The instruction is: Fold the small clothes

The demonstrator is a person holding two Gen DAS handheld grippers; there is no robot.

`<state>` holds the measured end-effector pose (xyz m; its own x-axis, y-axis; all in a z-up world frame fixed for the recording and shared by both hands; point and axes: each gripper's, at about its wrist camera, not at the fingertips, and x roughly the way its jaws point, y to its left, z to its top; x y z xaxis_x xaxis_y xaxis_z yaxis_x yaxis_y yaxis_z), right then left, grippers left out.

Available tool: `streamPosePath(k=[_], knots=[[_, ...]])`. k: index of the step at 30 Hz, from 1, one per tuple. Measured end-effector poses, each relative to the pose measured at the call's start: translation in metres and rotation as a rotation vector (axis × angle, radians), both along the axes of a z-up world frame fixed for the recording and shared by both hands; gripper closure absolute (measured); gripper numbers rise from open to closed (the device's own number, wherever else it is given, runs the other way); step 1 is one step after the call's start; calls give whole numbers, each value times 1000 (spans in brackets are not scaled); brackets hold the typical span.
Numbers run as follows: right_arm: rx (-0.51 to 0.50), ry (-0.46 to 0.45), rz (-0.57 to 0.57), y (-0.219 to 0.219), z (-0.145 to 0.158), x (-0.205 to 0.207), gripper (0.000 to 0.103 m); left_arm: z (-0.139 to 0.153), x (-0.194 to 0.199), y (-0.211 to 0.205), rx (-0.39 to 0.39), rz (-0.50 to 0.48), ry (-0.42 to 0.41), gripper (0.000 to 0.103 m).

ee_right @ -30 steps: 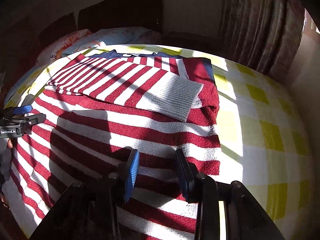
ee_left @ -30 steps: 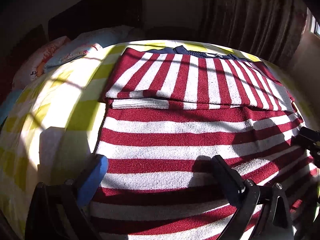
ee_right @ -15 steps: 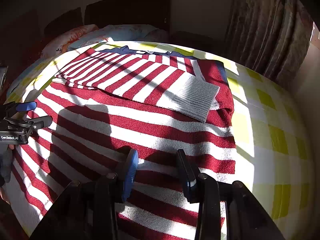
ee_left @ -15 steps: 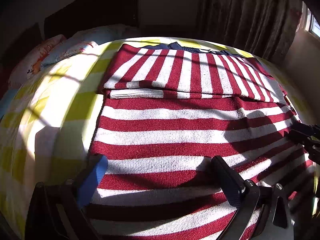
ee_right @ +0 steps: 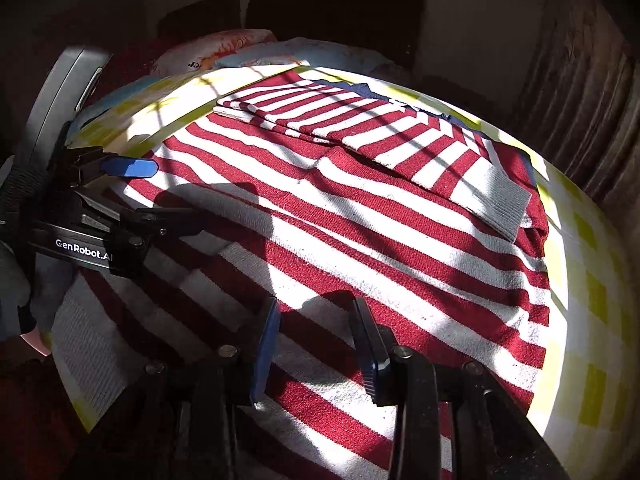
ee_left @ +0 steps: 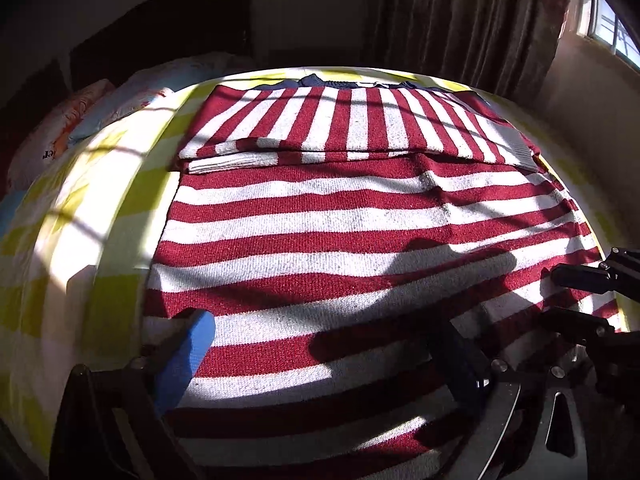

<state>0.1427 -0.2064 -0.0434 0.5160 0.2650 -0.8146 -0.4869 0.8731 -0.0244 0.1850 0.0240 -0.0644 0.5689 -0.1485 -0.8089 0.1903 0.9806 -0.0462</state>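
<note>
- Hard sunlight pours in from the window (ee_left: 600,28) at far right, lighting the bed (ee_left: 100,216) in bright patches, nearly blown out on the left.
- Gripper-shaped shadows fall sharp across the striped sweater (ee_left: 340,240).
- Far wall and curtain (ee_left: 460,20) sit very dim.
- Strong fisheye bulge, dark vignette corners.
- Near edges look soft, a bit smeared.

Left gripper (ee_left: 320,364) spread wide, apparently hovering over striped sweater (ee_left: 360,216).
</note>
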Motion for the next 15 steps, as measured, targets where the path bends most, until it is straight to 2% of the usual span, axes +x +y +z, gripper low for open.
streamPosePath(k=[7, 11, 14, 15], knots=[[-5, 56, -2, -40, -10, -17, 65, -2, -25, 14, 8, -30, -5, 0], [-40, 58, -22, -39, -12, -20, 66, -1, -30, 14, 11, -15, -6, 0], [-118, -6, -47, -17, -4, -25, 66, 4, -33, 7, -12, -5, -6, 0], [-101, -27, -30, -10, -1, -26, 66, 7, -35, 0, -14, -22, -24, 0]])
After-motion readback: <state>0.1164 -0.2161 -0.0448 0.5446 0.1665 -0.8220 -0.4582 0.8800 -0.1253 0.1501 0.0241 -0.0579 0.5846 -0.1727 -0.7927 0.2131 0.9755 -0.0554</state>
